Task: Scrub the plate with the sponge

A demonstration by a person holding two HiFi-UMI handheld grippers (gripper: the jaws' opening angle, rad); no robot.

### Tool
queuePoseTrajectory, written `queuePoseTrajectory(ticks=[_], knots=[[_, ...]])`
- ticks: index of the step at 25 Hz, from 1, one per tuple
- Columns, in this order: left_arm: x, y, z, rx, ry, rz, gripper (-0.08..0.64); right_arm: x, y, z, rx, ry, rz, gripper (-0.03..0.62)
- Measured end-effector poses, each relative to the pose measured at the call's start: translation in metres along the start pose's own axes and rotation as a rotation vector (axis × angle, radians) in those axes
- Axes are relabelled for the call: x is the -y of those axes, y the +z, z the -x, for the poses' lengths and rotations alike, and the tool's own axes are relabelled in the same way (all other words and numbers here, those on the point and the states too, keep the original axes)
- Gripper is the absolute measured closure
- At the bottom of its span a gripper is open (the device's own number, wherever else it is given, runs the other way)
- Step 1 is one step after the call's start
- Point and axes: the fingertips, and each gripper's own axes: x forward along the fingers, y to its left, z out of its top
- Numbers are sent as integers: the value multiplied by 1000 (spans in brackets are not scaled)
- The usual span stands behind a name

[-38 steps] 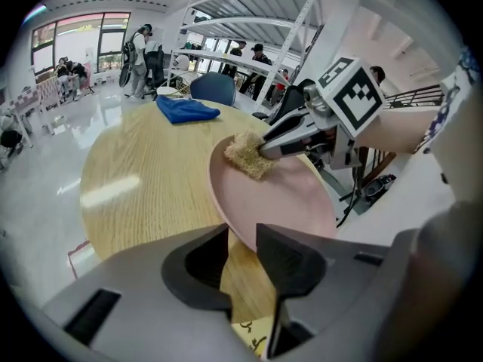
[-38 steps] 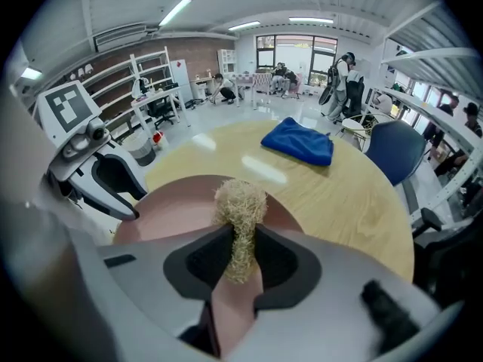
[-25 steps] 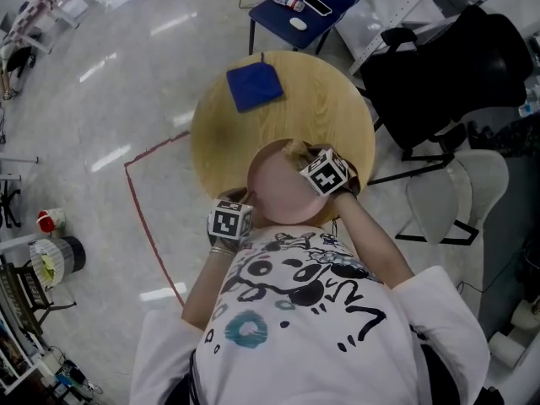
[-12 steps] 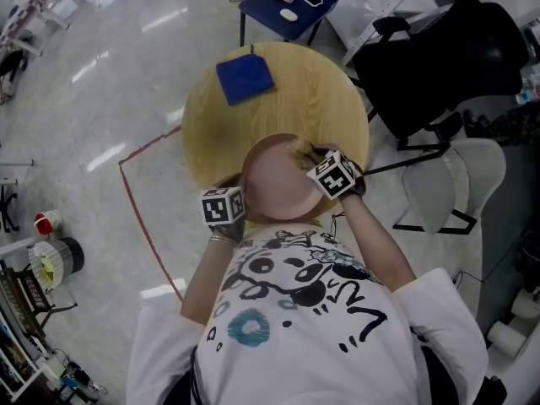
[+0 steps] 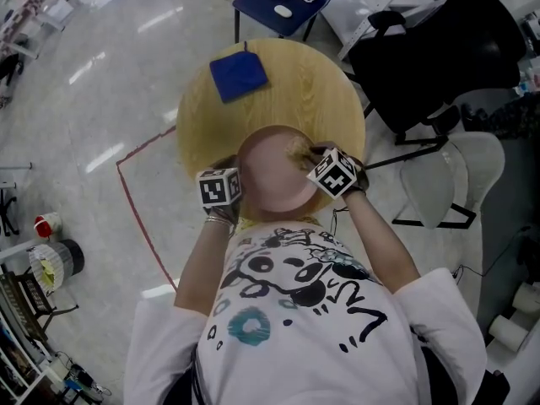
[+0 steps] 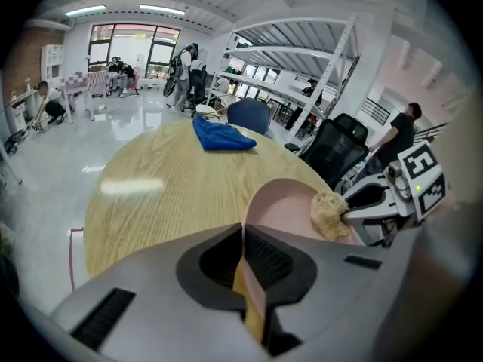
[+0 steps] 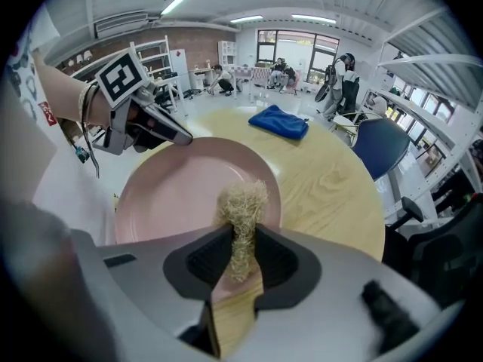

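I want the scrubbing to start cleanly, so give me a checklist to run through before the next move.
1. Left tool gripping the plate: ok, its jaws have just closed on the rim.
2. Right tool holding the sponge: ok, shut on it.
3. Sponge over the plate: ok, near its rim.
4. Sponge pressed against the plate: cannot tell.
5. Blue cloth clear of the plate: ok, apart on the table.

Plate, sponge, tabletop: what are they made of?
Plate: smooth, uniform pink with a soft sheen. It could be plastic or glazed ceramic; the look doesn't settle which.
Sponge: tan tangle of coarse fibres. It looks like loofah or a similar plant fibre, not foam.
Tabletop: light wood grain with a satin finish. It may be solid wood, veneer or laminate.
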Motion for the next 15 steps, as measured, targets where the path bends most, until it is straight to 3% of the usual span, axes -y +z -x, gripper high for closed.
queuePoseTrajectory(ticks=[8,15], knots=[[-1,10,-6,17,14,15,535,-20,-13,3,-41,94,44,494],[2,13,-4,22,3,36,535,-73,-26,2,-63,314,60,497]])
